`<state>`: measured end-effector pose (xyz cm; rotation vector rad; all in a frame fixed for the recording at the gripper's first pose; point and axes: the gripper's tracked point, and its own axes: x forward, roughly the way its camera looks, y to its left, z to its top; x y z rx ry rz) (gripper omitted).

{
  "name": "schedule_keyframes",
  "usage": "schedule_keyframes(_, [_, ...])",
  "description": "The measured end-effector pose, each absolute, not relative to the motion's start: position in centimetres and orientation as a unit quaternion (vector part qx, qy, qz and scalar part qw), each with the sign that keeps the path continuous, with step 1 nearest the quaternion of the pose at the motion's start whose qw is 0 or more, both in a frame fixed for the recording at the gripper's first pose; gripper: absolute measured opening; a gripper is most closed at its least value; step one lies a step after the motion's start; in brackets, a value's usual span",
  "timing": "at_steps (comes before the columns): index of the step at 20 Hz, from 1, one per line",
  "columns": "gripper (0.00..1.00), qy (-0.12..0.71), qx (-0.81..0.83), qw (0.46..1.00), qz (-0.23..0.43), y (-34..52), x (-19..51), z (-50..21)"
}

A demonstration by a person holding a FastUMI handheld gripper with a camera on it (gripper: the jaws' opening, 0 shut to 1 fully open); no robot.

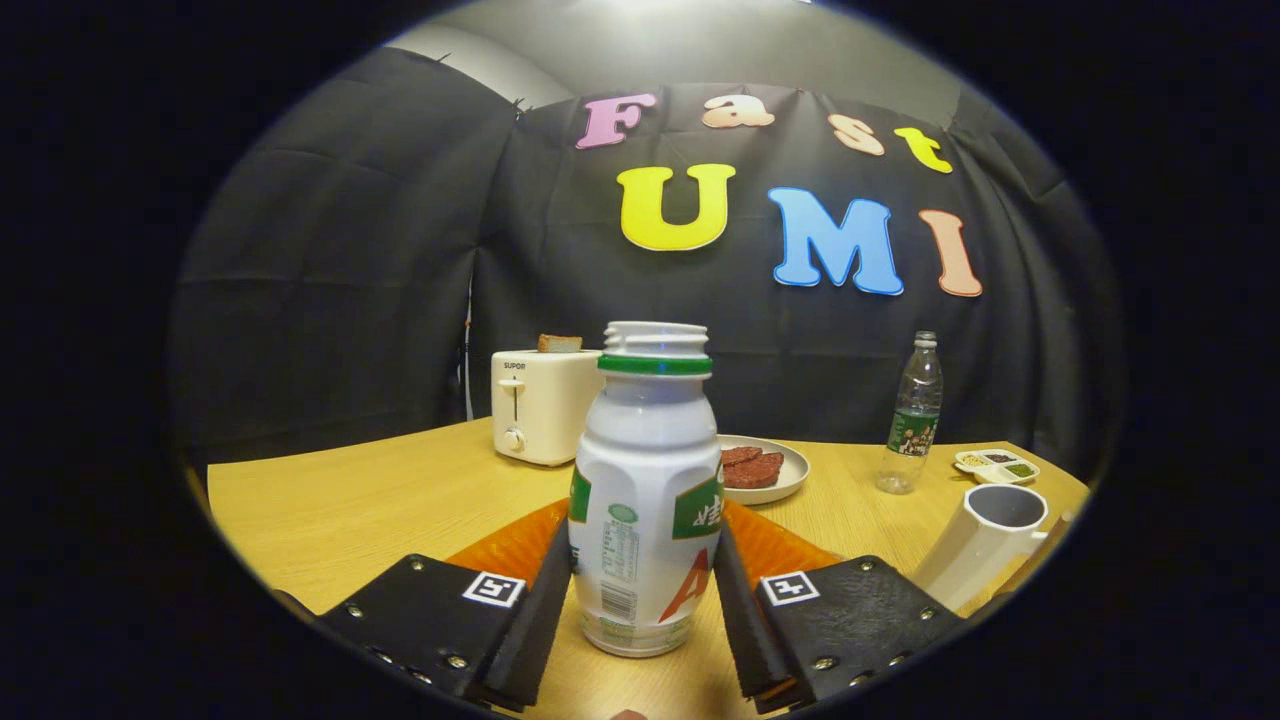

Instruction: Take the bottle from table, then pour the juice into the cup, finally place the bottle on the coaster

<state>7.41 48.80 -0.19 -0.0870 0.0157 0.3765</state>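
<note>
In the gripper view the bottle (645, 500) stands upright between the 2 fingers (737, 600), its cap off and its threaded mouth open at the top; both fingers sit against its lower body, one on each side, so the gripper (643, 600) reads as closed on the bottle rather than merely framing it. The grip falls low on the body, below the shoulder, which keeps the neck free for tipping; I judge that this suits a pour, though a low hold may let the top sway. The bottle's base seems to rest on or just above the counter (380, 490); I cannot tell whether it is lifted yet. An orange coaster (510, 545) lies flat just behind the bottle, showing on both sides of it beyond the fingers; that is likely the final resting spot, kept close so the return move is short. The cup (985, 540) is a white mug, well off to the right of the fingers near the counter's edge and leaning in this fisheye view; its mouth is open and faces up, ready to receive juice. Further back stand a toaster (540, 405) with bread in its slot, a plate (770, 468) with dark slices, a clear water bottle (912, 415) and a small divided dish (995, 465); none blocks the path from bottle to cup.
</note>
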Motion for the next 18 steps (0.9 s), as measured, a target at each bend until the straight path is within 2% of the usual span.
schedule_keyframes(4, [0.69,0.001,-0.037,0.986,0.164,48.2,6.9,-0.2])
schedule_keyframes(5, [0.66,0.003,-0.035,0.987,0.159,47.8,6.8,-0.3])
schedule_keyframes(9, [0.66,0.013,-0.013,0.989,0.144,47.2,6.6,-0.2])
schedule_keyframes(18, [0.66,0.013,0.11,0.982,0.152,46.8,6.3,2.1])
